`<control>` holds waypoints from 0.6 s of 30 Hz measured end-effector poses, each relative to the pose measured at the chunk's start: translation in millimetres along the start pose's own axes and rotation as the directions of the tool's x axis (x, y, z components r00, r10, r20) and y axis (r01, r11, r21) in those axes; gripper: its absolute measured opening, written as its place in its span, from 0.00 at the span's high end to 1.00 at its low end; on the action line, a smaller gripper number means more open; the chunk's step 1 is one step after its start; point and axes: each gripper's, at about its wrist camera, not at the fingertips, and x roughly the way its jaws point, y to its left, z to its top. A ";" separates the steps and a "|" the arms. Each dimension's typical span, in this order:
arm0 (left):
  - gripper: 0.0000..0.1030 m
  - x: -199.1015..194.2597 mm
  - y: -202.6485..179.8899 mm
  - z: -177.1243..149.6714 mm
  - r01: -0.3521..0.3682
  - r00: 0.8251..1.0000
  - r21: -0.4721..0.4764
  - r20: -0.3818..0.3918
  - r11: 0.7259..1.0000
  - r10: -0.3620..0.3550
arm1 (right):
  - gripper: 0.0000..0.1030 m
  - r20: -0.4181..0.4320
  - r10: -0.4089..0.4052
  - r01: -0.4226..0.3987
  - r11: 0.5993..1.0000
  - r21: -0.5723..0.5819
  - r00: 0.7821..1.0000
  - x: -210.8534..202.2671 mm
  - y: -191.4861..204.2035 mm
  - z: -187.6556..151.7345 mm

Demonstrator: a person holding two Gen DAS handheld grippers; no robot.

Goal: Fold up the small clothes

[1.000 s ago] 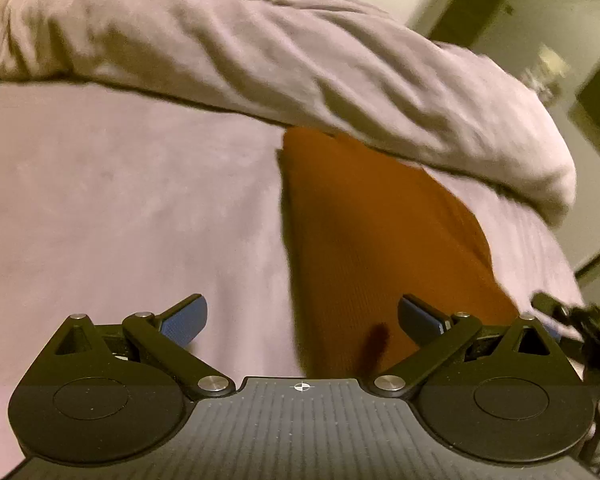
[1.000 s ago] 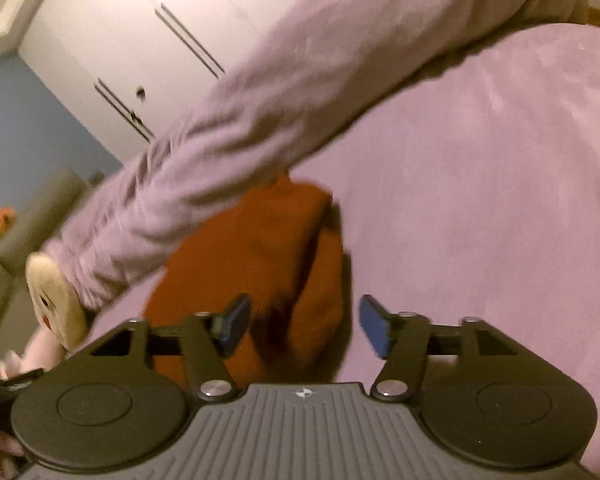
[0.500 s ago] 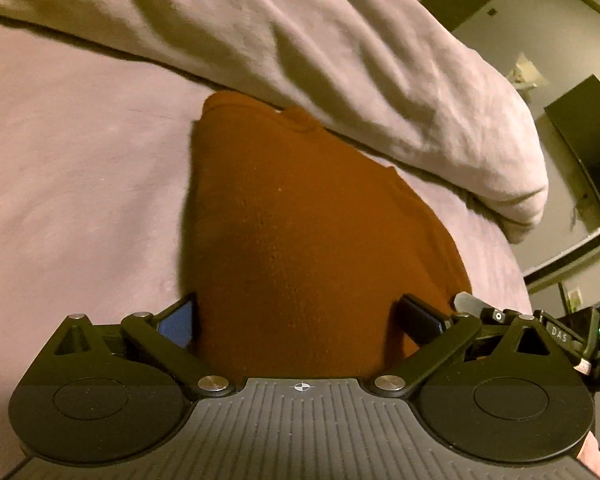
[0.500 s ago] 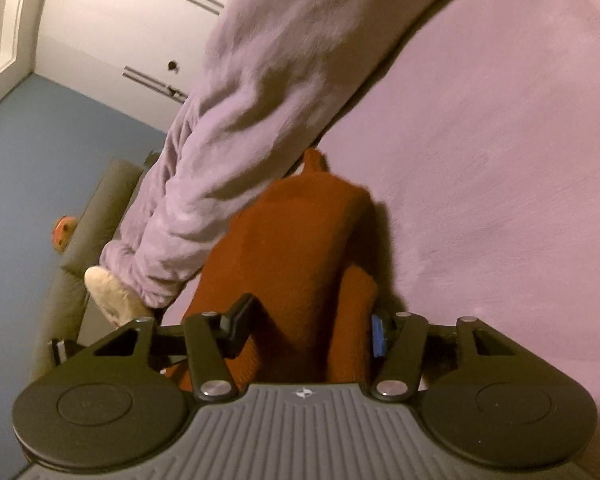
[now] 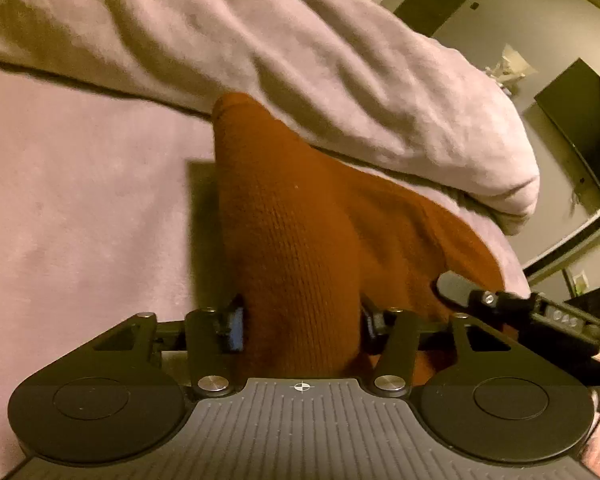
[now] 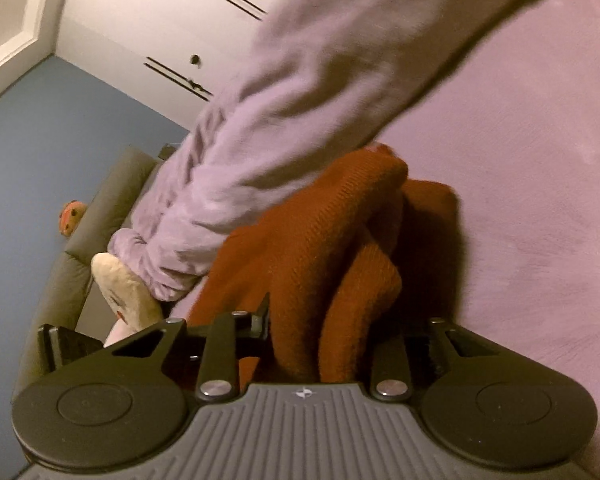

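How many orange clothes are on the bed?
1. The orange garment lies bunched on the bed, its far end against the rolled blanket, pinched by the left tool and right tool. More could hide under the blanket.

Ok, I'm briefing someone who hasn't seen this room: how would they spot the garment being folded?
Find the wide pale lilac bedspread with a rumpled blanket of the same colour heaped along its far side. Against that heap lies the rust-orange knit garment, gripped by the left gripper and right gripper. It is the only dark orange, ribbed cloth on the bed.
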 end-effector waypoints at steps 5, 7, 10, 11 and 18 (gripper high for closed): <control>0.50 -25.9 -5.9 -5.9 -0.016 1.000 0.004 0.006 1.000 0.016 | 0.73 -0.005 0.025 -0.025 0.996 -0.086 1.000 -8.4 48.3 -6.9; 0.50 -37.1 -2.1 -9.4 -0.023 1.000 -0.014 0.006 1.000 0.023 | 0.73 -0.008 0.030 -0.031 0.994 -0.101 1.000 -10.0 61.8 -10.8; 0.50 -59.3 6.9 -12.9 -0.039 0.999 -0.041 0.020 0.998 0.040 | 0.73 -0.022 0.032 -0.034 0.994 -0.105 0.999 -8.4 80.5 -18.3; 0.50 -67.5 10.2 -13.5 -0.050 0.998 -0.048 0.025 0.998 0.051 | 0.73 -0.029 0.034 -0.037 0.993 -0.109 0.999 -7.1 86.9 -21.5; 0.50 -112.7 44.4 -16.3 -0.117 0.993 -0.108 0.018 0.987 0.119 | 0.73 -0.090 0.055 -0.064 0.994 -0.091 0.994 15.6 119.7 -44.0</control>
